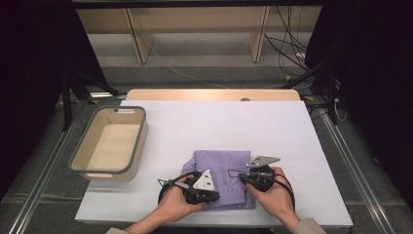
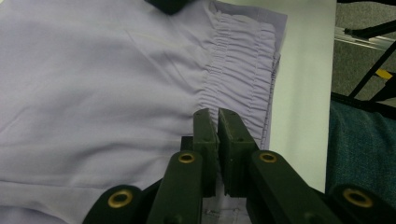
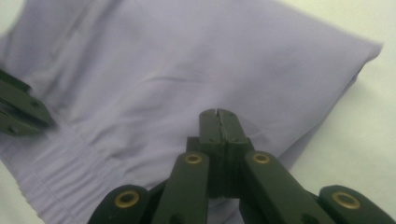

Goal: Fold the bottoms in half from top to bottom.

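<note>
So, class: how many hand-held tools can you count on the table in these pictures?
2. The left tool sits on the near left part of the purple garment; the right tool sits on its near right part. Both jaws are shut.

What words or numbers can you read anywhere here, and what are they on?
None: there is no readable text.
The folded purple garment is plain cloth, with no label in sight.
The beige basket and the white table cover are bare.
The grey plate on the left gripper has only holes.
</note>
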Available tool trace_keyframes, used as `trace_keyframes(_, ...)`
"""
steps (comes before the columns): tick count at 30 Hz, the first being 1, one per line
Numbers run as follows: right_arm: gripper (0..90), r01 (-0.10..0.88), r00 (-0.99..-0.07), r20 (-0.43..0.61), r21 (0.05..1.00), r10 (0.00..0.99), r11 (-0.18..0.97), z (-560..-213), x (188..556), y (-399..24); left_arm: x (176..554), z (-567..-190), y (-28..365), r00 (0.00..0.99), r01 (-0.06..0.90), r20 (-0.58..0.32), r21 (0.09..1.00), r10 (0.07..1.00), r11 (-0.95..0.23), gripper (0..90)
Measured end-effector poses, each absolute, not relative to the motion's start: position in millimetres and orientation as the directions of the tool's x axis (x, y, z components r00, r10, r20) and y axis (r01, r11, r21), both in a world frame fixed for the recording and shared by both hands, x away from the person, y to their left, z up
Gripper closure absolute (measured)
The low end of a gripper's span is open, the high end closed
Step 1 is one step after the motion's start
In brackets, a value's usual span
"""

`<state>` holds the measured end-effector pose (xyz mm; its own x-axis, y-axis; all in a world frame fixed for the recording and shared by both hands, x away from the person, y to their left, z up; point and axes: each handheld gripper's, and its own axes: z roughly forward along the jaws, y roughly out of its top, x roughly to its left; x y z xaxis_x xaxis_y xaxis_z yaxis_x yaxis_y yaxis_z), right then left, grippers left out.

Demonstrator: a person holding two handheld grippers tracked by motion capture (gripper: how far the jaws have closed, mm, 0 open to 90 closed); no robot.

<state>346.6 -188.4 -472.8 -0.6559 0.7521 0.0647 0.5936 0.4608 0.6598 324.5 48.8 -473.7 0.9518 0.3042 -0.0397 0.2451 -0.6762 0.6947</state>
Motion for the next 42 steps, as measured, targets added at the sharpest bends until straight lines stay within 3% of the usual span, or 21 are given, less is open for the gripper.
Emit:
trace_keyframes(6, 90.0, 0.607, -0.657, 0.075, 0.642, 0.75, 0.467, -475.4, 346.8, -187.8, 328.0, -463.6, 54.1, 0.947, 0.245, -0.032, 0.714, 0.32, -0.655, 83.0)
trace_keyframes(14, 90.0, 0.571, -0.583, 0.059, 0.74, 0.81, 0.356, -457.0, 376.8, -193.9, 365.8, -449.0, 70.7, 0.865, 0.318, 0.007, 0.766, 0.502, -0.559, 81.5)
trace_keyframes(18, 90.0, 0.579, -0.557, 0.052, 0.739, 0.829, 0.343, -462.7, 391.4, -191.9, 397.7, -457.2, 78.9, 0.78, 0.396, 0.022, 0.756, 0.625, -0.521, 81.5)
trace_keyframes(23, 90.0, 0.608, -0.537, 0.052, 0.716, 0.842, 0.343, -474.7, 404.3, -190.2, 415.3, -471.4, 86.5, 0.727, 0.465, 0.001, 0.735, 0.686, -0.494, 81.9)
trace_keyframes(42, 88.7, 0.63, -0.521, 0.074, 0.705, 0.85, 0.325, -484.2, 408.8, -195.9, 417.5, -487.5, 88.7, 0.717, 0.487, -0.004, 0.718, 0.697, -0.498, 81.6)
